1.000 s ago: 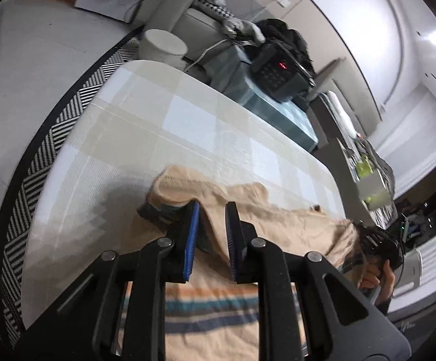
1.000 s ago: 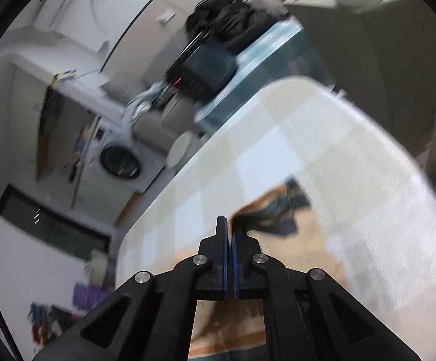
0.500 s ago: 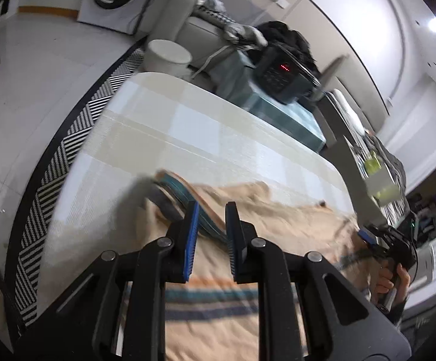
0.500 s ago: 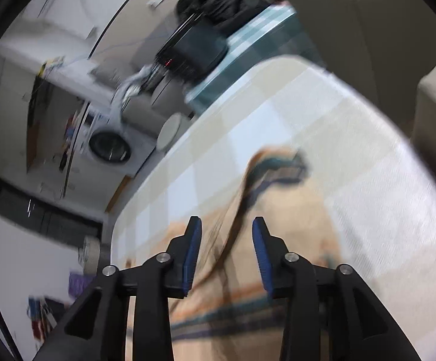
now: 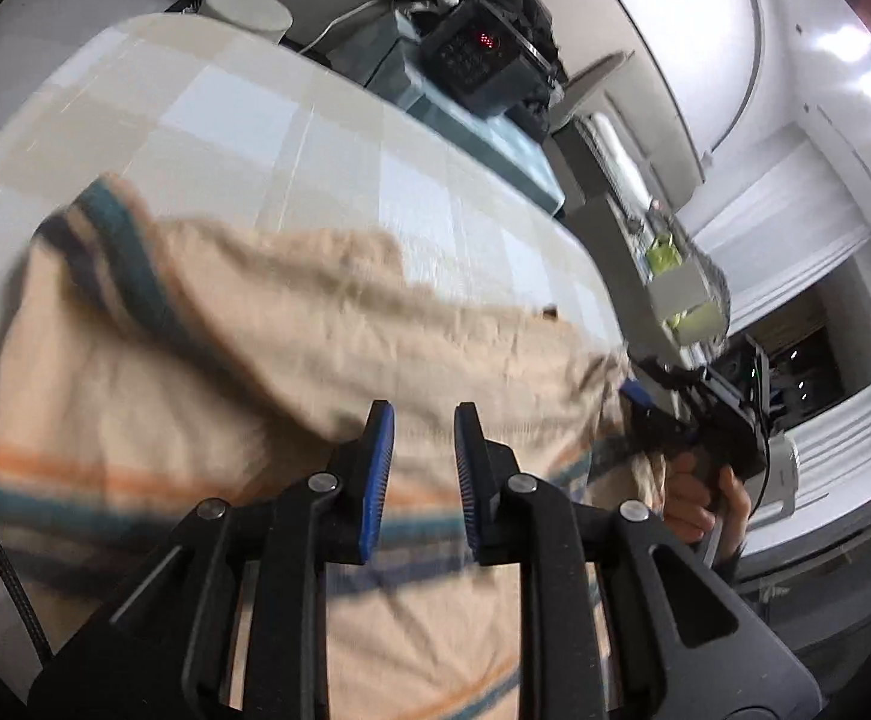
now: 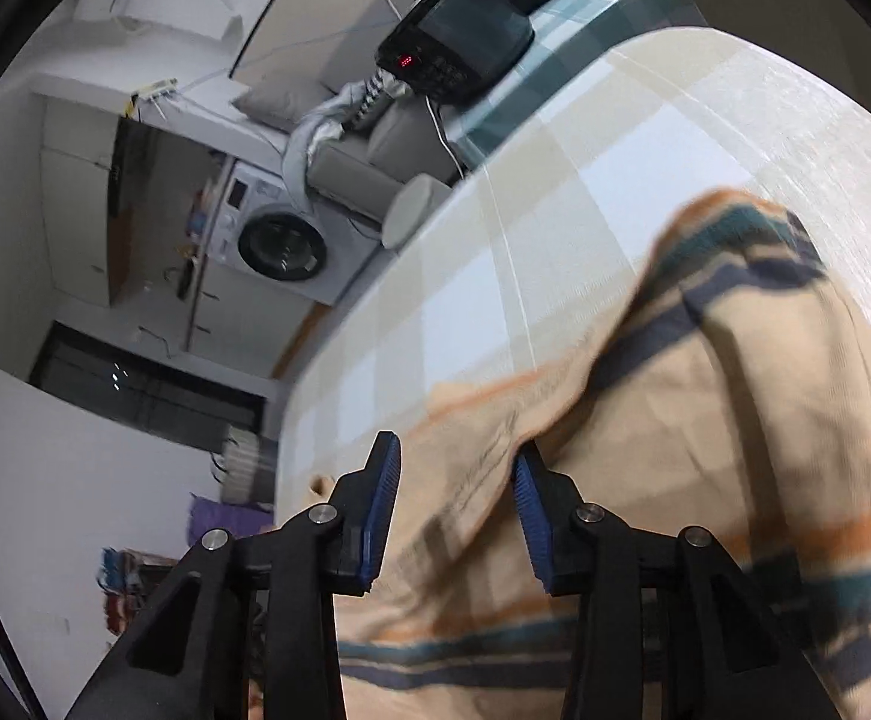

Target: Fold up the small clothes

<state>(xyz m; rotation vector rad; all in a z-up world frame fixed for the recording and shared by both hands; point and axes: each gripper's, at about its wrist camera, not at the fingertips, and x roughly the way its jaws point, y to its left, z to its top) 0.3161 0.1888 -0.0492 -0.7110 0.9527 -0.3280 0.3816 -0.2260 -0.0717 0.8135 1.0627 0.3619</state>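
**Garment lies crosswise under both hand-held grippers**

The beige knit garment with teal, navy and orange stripes [image 5: 207, 360] lies spread on the pale checked table [image 5: 291, 120], directly below and ahead of both tools. Its long axis appears to run side to side, from one hand-held gripper to the other. Left hand-held gripper [image 5: 417, 450]: fingers parted, nothing between them, poised over the folded top layer's edge. Right hand-held gripper [image 6: 456, 498]: fingers spread wide, straddling a raised cloth ridge, not pinching it. The striped flap sits at the left side; judged nearer the left hand-held gripper.
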